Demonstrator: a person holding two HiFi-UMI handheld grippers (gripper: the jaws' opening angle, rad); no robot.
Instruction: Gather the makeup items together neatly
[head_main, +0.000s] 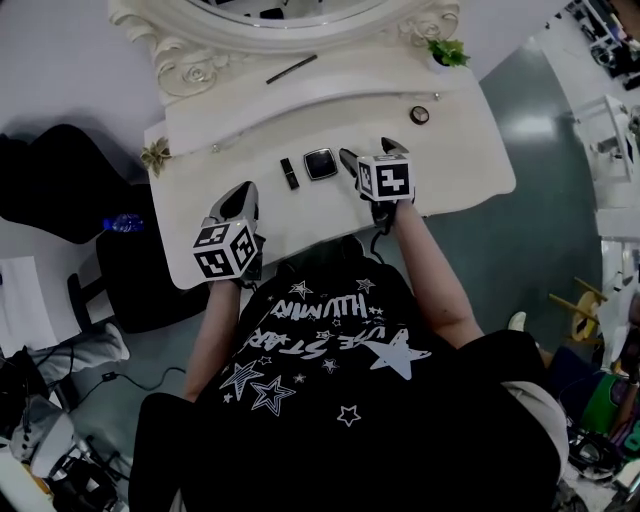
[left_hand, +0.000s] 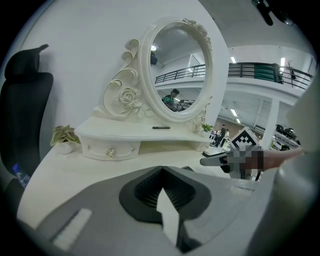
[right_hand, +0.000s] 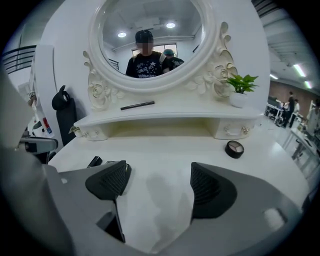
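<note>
On the white vanity table (head_main: 470, 165) lie a black lipstick (head_main: 289, 173) and a square dark compact (head_main: 320, 163), side by side near the middle. A round black compact (head_main: 419, 114) sits apart at the right. A black pencil (head_main: 291, 68) rests on the raised shelf under the mirror. My right gripper (head_main: 370, 155) stands open and empty just right of the square compact; in its own view the lipstick (right_hand: 94, 161) shows left of its pad and the round compact (right_hand: 233, 148) at far right. My left gripper (head_main: 240, 197) is shut on nothing near the table's front left.
An ornate oval mirror (right_hand: 150, 45) backs the table, with small drawers (left_hand: 111, 150) below the shelf. A green potted plant (head_main: 449, 52) stands at the back right, a pale one (head_main: 155, 155) at the left end. A black chair (head_main: 60, 180) stands left of the table.
</note>
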